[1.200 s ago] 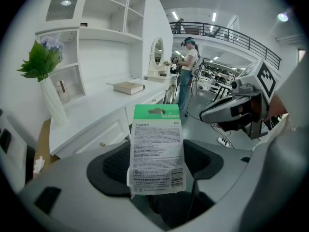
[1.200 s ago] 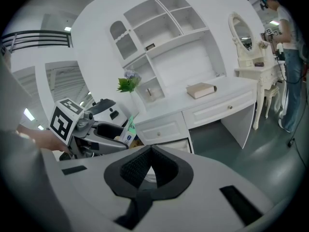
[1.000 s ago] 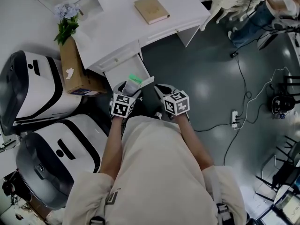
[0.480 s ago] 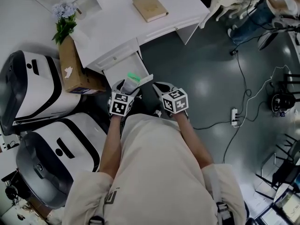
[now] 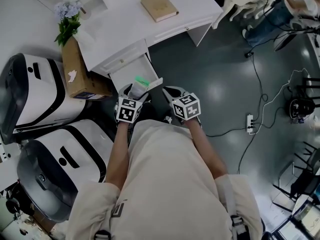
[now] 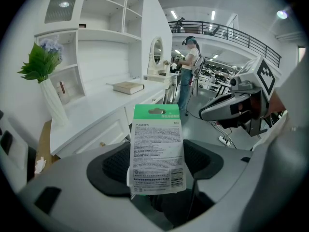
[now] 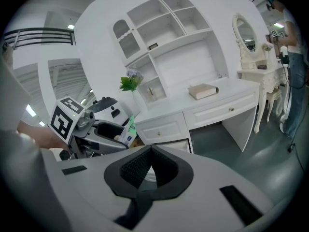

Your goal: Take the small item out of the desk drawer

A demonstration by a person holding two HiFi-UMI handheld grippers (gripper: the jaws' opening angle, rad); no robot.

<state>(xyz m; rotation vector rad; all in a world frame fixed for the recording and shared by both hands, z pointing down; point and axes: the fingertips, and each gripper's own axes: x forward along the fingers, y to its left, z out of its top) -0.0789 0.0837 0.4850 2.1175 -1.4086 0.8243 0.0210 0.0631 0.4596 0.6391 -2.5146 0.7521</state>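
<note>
We find the left gripper [image 6: 158, 164] clamped on the small packet [image 6: 157, 144], a card with a green top and a printed back, held upright between its pads. In the head view the packet sits by the near end of the open drawer [image 5: 129, 74] of the white desk [image 5: 165, 31]. The right gripper [image 7: 150, 151] is just right of the left one. Its jaws are closed tip to tip, with nothing between them.
</note>
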